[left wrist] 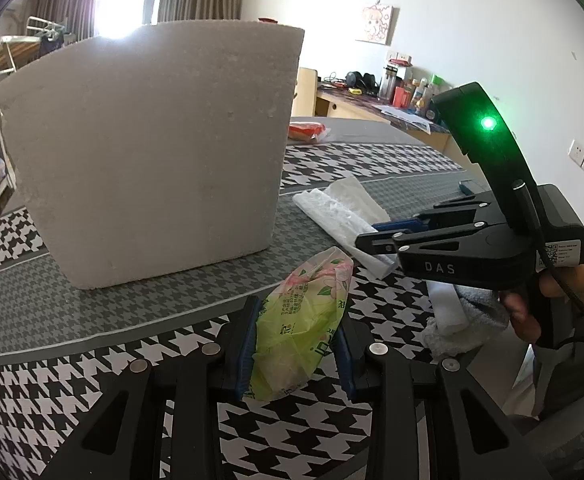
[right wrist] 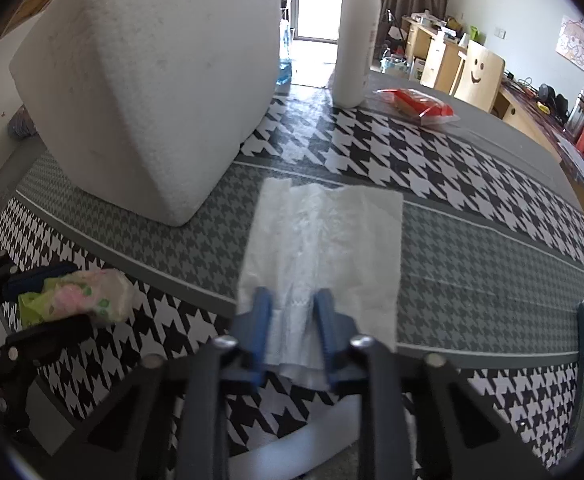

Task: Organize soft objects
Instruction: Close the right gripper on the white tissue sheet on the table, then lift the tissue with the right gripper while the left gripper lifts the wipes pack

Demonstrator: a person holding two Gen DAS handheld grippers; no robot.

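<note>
My left gripper (left wrist: 296, 348) is pinching a green tissue pack (left wrist: 300, 328); both blue pads (left wrist: 245, 354) press into its sides, the jaws held about a pack's width apart. The pack's long axis runs forward along the fingers, its pink flowered end pointing away from me toward the foam box (left wrist: 151, 152) and sticking out past the fingertips. In the right wrist view the same pack (right wrist: 79, 296) shows at the far left, held in the left gripper (right wrist: 47, 300) above the tablecloth (right wrist: 472, 264).

My right gripper (right wrist: 292, 328) is partly closed around the near end of a white plastic bag (right wrist: 324, 240). Its blue pads (right wrist: 261, 320) sit at either side of a bunched strip of the bag and seem to touch it. The bag lies flat on the cloth, its long axis running straight away from the fingers, the far end squared off just beside the box's corner. From the left wrist view the right gripper (left wrist: 376, 240) lies low over the bag (left wrist: 344, 216), a hand (left wrist: 548, 292) on its grip.

Beyond the bag stand a white bottle (right wrist: 358, 36) and, to its right, a red packet (right wrist: 420, 106). A grey cloth (left wrist: 464, 316) lies under the right gripper.
</note>
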